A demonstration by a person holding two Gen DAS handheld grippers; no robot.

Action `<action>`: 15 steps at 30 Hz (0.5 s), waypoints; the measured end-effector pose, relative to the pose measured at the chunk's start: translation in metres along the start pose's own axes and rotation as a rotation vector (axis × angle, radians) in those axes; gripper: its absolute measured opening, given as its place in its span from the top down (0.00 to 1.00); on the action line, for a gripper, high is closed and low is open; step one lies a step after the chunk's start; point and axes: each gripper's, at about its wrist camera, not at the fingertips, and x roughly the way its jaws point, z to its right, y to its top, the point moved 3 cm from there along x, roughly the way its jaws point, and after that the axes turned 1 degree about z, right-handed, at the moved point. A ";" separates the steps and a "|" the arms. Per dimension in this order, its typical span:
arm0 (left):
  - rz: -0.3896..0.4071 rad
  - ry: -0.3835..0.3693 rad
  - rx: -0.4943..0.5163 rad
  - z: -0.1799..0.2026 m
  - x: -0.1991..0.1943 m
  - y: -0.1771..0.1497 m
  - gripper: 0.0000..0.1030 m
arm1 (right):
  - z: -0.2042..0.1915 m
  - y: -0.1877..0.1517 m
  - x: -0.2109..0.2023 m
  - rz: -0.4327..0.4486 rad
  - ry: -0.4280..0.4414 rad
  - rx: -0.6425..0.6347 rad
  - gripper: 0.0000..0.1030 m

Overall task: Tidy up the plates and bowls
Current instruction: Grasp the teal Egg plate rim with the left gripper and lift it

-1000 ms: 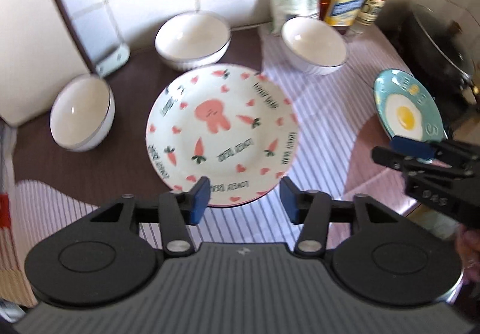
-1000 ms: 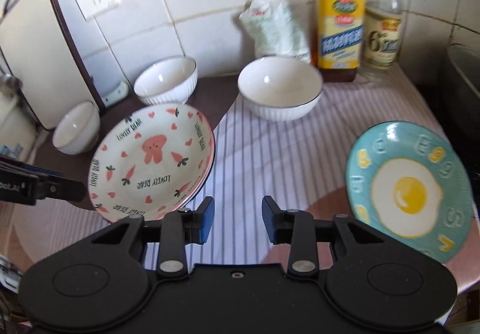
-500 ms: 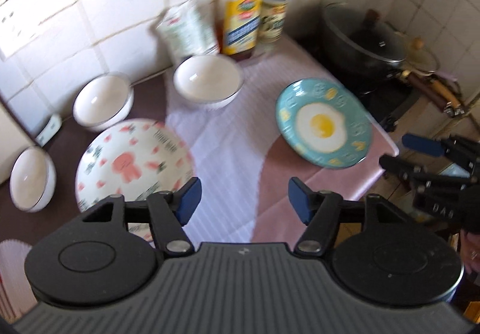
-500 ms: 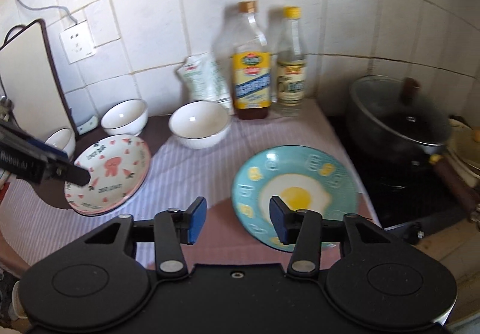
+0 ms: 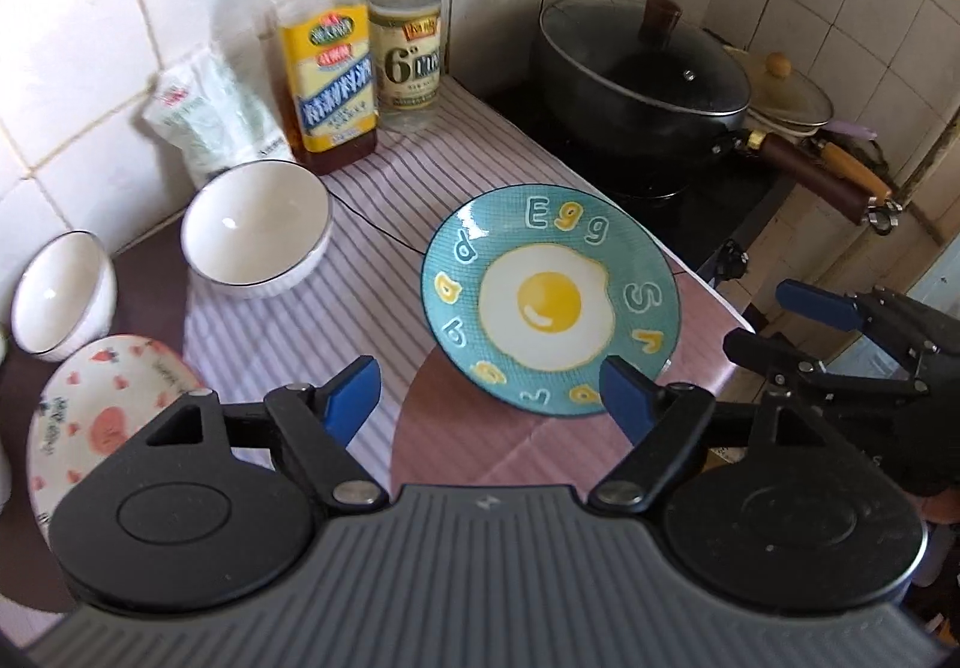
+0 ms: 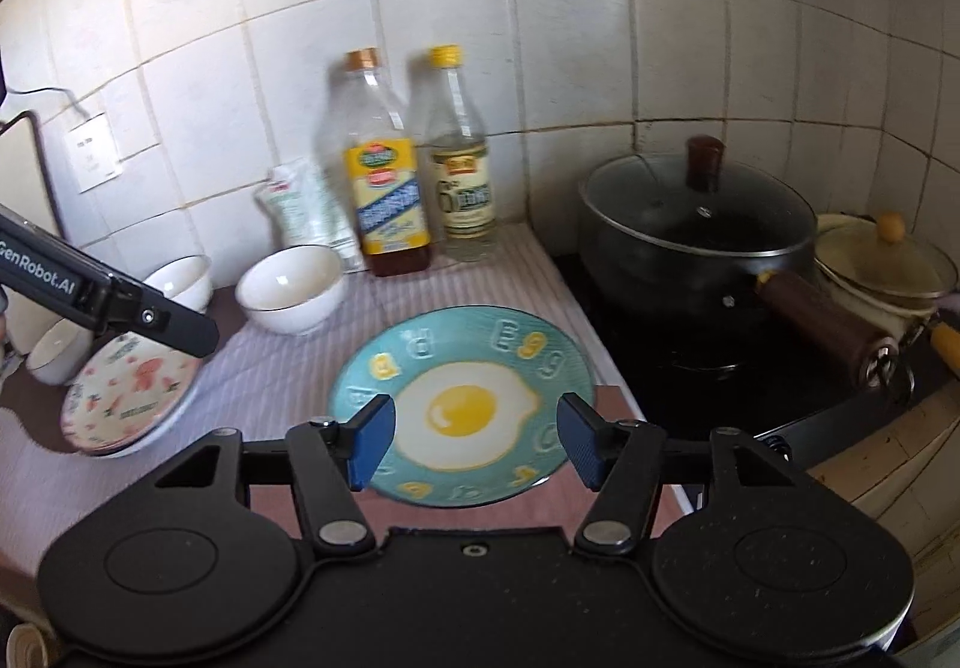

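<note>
White-tiled kitchen corner w/ a counter (image 5: 384, 248) under a striped purple cloth, stove at its right end. Egg plate (image 5: 549, 302) (teal, fried-egg print) lies flat on the cloth near the stove-side edge, nothing on it. Left gripper (image 5: 489, 395) hangs above its near rim, jaws spread wide & just been opening, nothing between the pads; the right-hand pad overlaps the plate rim in view, contact can't be told. Right gripper (image 6: 477, 440) also sits over the plate's near side, jaws apart & just been opening, no pad on the plate.

Big bowl (image 5: 258, 227) stands upright on the cloth left of the egg plate, well apart from it. Small bowl (image 5: 63, 302) sits further left on bare dark countertop. Carrot plate (image 5: 102, 410) (white, pink rabbit + carrots) lies in front of the small bowl, partly hidden by the left gripper body. In the right wrist view a third bowl (image 6: 57, 350) shows behind that plate, at the far left.

Two bottles (image 5: 330, 50) & a white bag (image 5: 210, 122) stand against the wall behind the big bowl. Black pot (image 5: 645, 74) w/ glass lid on the stove.
</note>
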 end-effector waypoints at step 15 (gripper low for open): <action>-0.037 0.033 -0.081 -0.017 0.111 -0.001 0.22 | 0.044 -0.046 0.088 0.012 -0.035 0.135 0.37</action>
